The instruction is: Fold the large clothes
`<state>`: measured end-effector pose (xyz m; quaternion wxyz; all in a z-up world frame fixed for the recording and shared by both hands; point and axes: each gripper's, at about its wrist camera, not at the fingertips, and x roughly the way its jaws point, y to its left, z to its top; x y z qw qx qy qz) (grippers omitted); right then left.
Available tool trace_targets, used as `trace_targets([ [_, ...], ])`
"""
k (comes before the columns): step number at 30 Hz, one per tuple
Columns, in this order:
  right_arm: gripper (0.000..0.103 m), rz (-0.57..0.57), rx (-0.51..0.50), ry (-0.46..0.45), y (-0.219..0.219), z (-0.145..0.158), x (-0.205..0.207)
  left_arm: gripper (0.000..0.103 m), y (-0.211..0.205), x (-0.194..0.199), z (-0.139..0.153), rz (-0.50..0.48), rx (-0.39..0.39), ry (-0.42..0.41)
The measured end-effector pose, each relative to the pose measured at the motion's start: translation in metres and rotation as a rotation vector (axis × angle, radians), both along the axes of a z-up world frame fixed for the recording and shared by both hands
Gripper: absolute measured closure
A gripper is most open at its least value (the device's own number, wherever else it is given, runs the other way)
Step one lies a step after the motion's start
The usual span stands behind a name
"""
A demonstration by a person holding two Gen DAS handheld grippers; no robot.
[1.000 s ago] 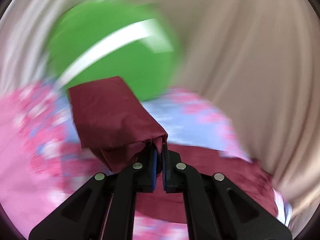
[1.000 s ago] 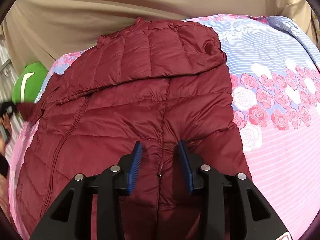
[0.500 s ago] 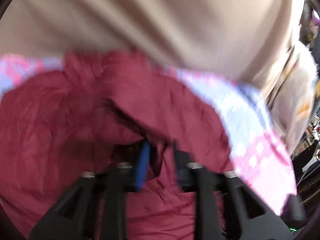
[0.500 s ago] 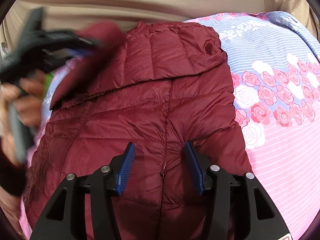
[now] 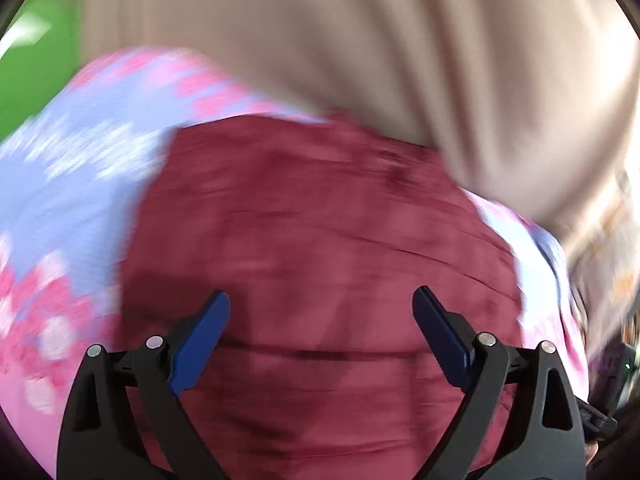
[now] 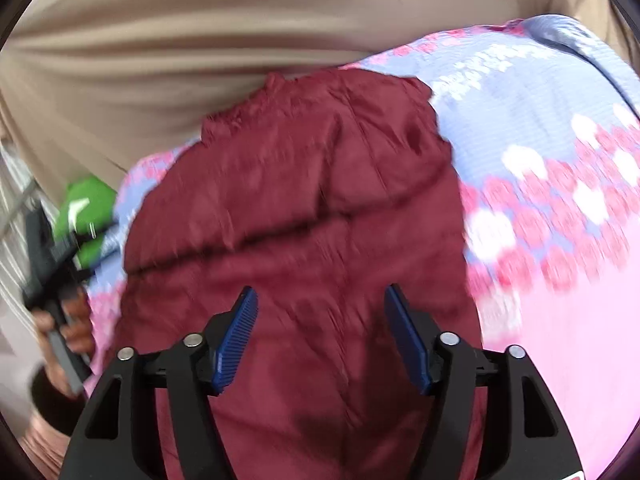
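Hanging behind everything, beige curtain (image 6: 168,60). Floral bedsheet (image 6: 560,184) spreads either side of both tools. Maroon quilted jacket (image 6: 304,216) lies flat on it, directly beneath and ahead of the tools. Left tool (image 5: 322,332): jaws wide, just been opening, nothing gripped. Right tool (image 6: 322,336): likewise wide, opening, empty.

Beige curtain (image 6: 200,40) close behind jacket (image 6: 304,208)

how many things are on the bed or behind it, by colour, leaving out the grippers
maroon: 1, the puffer jacket
pink and blue floral: 1, the bedspread
green: 1, the green cushion
beige: 1, the curtain
total: 4
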<state>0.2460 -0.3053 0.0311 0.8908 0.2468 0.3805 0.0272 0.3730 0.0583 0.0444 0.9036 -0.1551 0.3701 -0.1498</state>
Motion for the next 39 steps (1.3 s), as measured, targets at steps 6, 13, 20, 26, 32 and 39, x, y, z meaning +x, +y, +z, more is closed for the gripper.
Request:
trace_targets([
  [6,0.039,-0.009,0.031,0.06,-0.004,-0.003,0.075,0.029,0.071,0.032,-0.048,0.151,-0.218,0.191],
  [13,0.1,0.023,-0.103,-0.182,0.026,0.056,0.085,0.096,0.07,0.04,-0.043,0.159,-0.175,0.132],
  [20,0.102,-0.024,-0.205,0.065,0.007,-0.029,0.128,0.095,0.04,0.04,-0.064,0.15,-0.015,0.104],
  [26,0.087,-0.243,-0.223,-0.056,0.004,0.026,0.091,0.094,0.034,0.03,-0.065,0.162,0.026,0.063],
  [32,0.088,0.181,-0.215,-0.158,0.119,0.056,0.11,0.094,0.025,0.025,-0.063,0.172,0.054,0.051],
  [39,0.102,0.395,-0.397,-0.077,0.198,0.003,0.154,0.093,0.034,0.032,-0.069,0.177,0.013,0.055],
])
